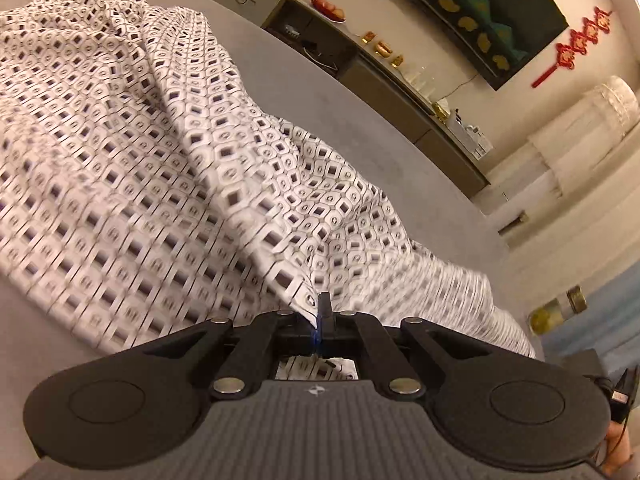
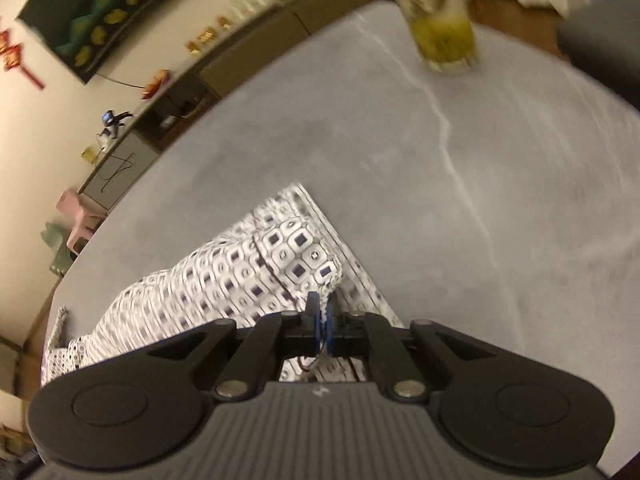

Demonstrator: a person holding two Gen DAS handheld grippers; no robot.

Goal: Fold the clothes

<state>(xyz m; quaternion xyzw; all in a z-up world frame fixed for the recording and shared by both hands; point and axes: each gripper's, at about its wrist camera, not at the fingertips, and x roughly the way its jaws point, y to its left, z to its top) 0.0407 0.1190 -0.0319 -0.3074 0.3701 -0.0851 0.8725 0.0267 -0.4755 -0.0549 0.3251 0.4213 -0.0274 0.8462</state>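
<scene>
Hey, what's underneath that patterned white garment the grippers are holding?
The patterned garment lies spread over a grey tabletop, bare around its edges. Both the left gripper and right gripper pinch its edges. Whatever sits beneath the cloth's middle is covered.

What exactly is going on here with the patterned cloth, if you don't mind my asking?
A person is folding a white patterned garment on a grey table, using a handheld gripper in each hand. The left gripper is shut on one edge of the fabric, and the right gripper is shut on another edge. Most of the garment lies rumpled across the table. A glass jar stands at the far side.
</scene>
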